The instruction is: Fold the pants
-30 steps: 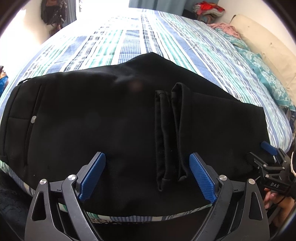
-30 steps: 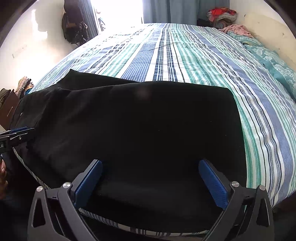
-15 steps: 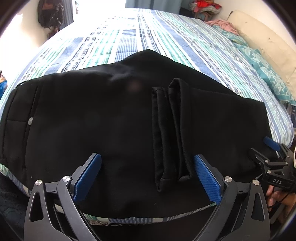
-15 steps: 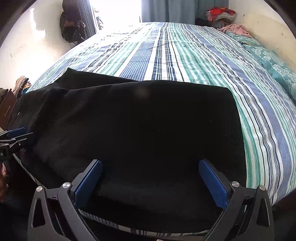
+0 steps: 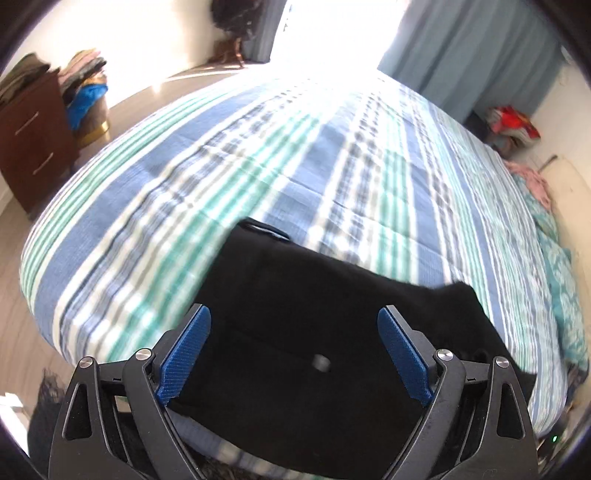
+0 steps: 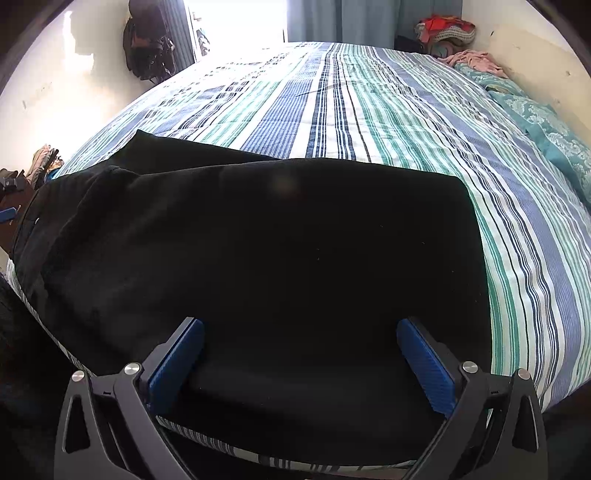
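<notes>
Black pants (image 6: 266, 266) lie folded flat on a striped bedspread (image 6: 369, 107) in blue, green & white, near the bed's front edge.

Rt wrist view: right gripper (image 6: 301, 363) sits low at 6 o'clock, blue finger pads (image 6: 175, 363) spread wide, nothing between them; it hangs just above the pants' near edge. Pants fill the frame centre, running off toward 9 o'clock, where cloth bunches into a ridge. A blue tip of the left gripper shows at 9 o'clock. Teal pillow (image 6: 554, 136) at 2 o'clock, clothes pile (image 6: 445, 31) at 1 o'clock.

Lt wrist view, blurred: left gripper (image 5: 295, 356) at 6 o'clock, fingers also released & wide apart, over the pants (image 5: 332, 314), a small silver button (image 5: 320, 362) between them. Brown dresser (image 5: 31, 136) at 9–10 o'clock, blue curtain (image 5: 469, 55) at 1 o'clock.
</notes>
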